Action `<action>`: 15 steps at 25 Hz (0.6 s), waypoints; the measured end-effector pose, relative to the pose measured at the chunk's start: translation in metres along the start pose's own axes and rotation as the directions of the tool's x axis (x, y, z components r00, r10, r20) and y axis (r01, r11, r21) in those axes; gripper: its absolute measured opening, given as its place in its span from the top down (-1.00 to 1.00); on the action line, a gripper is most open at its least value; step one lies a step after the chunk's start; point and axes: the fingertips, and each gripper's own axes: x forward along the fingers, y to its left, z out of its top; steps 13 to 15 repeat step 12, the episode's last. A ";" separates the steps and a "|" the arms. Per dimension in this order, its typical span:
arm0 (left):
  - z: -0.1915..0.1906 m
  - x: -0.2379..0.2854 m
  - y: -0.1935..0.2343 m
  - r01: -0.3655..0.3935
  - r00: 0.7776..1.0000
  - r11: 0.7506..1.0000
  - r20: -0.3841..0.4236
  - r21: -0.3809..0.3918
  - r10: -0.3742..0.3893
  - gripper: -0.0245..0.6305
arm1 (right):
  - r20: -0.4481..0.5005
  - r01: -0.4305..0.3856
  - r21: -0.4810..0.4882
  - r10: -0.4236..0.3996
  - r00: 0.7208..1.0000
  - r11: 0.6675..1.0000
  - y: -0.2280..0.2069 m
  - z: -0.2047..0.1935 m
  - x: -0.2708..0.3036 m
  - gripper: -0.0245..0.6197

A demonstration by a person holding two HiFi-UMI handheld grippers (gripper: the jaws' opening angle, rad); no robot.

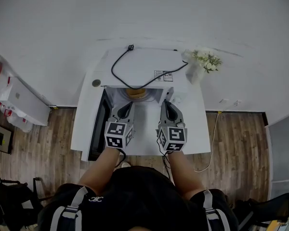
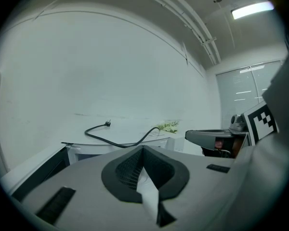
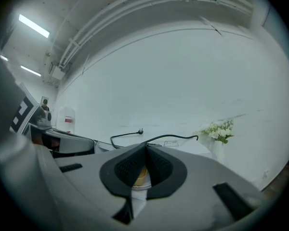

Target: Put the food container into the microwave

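Both jaw sets are pinched together with nothing in them: left gripper [image 2: 143, 149] pads meet at the tips, right gripper [image 3: 145, 147] same. I see both hanging just in front of the open microwave [image 1: 149, 61] mouth, touching nothing.

Food container [image 1: 136, 93] sits inside the cavity, yellowish top. Only its front part shows under the roof edge. The right gripper view catches a sliver of it through the slit below the pad tips.

Readable text: none. Sticker [image 1: 163, 75] on the microwave roof has print too small to read. The cubes carry only square black-and-white markers.

Door [image 1: 97, 129] is swung open to the left, seen edge-on. Black power cord [image 1: 119, 66] lies on the roof, plug [image 1: 130, 47] loose at the back. White flowers [image 1: 207, 60] stand by the right rear corner.
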 end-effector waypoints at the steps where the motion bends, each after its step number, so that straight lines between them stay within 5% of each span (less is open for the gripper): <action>1: 0.000 0.000 -0.001 0.001 1.000 1.000 0.000 0.001 -0.001 0.93 | -0.004 0.001 0.004 -0.001 1.000 1.000 -0.001 -0.001 0.000 0.94; 15: 0.000 0.001 0.003 -0.012 1.000 1.000 -0.003 0.002 0.012 0.93 | -0.020 -0.023 0.040 0.024 1.000 0.999 -0.002 -0.008 0.005 0.94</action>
